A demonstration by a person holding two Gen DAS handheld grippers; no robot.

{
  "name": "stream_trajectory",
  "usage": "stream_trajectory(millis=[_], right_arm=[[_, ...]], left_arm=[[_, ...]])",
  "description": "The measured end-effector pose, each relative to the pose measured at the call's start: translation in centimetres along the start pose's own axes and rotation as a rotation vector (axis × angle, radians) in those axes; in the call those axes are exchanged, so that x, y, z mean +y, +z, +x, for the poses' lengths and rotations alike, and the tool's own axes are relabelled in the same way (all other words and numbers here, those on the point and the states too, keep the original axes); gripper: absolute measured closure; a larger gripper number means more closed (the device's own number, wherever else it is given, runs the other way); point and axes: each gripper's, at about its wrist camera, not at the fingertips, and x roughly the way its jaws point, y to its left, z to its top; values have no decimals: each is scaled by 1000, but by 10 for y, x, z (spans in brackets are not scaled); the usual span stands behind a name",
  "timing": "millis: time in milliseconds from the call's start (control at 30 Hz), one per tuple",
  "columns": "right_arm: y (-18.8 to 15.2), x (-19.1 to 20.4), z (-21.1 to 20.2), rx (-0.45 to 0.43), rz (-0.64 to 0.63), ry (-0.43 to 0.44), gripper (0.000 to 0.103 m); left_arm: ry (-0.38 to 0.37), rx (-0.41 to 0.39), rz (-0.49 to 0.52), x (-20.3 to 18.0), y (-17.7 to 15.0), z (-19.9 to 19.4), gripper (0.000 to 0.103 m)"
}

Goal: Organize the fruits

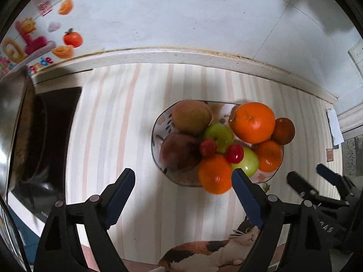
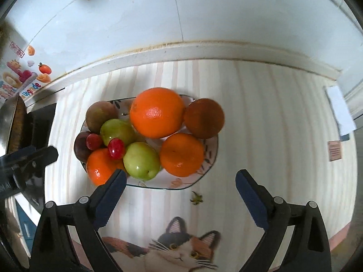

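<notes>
Hovering released and empty, both grippers (image 1: 182,196) (image 2: 180,198) sit just short of the plate (image 2: 212,156), the right perhaps nearer.

You're in a home kitchen: a steel wok (image 1: 13,122) on a black hob (image 1: 56,122), tiled wall (image 1: 181,11), cat-print table (image 2: 272,113) cover.

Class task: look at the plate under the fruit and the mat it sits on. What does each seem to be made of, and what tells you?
Plate: probably glazed ceramic, shown by its glossy pale surface, painted flowers and thin dark rim line.
Mat: likely wipeable plastic or coated cloth, smooth with printed stripes and a cat picture; the frames cannot settle which.
</notes>
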Motion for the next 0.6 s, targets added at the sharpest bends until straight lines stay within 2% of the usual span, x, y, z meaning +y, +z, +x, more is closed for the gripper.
stream_trajectory(millis=[367, 600], right_arm=[[-22, -1, -65, -95, -23, -29, 4], [-64, 7, -129, -194, -20, -27, 4]], left_arm=[[50, -127, -25, -4, -44, -56, 16], [45, -243, 0, -7, -89, -118, 16]])
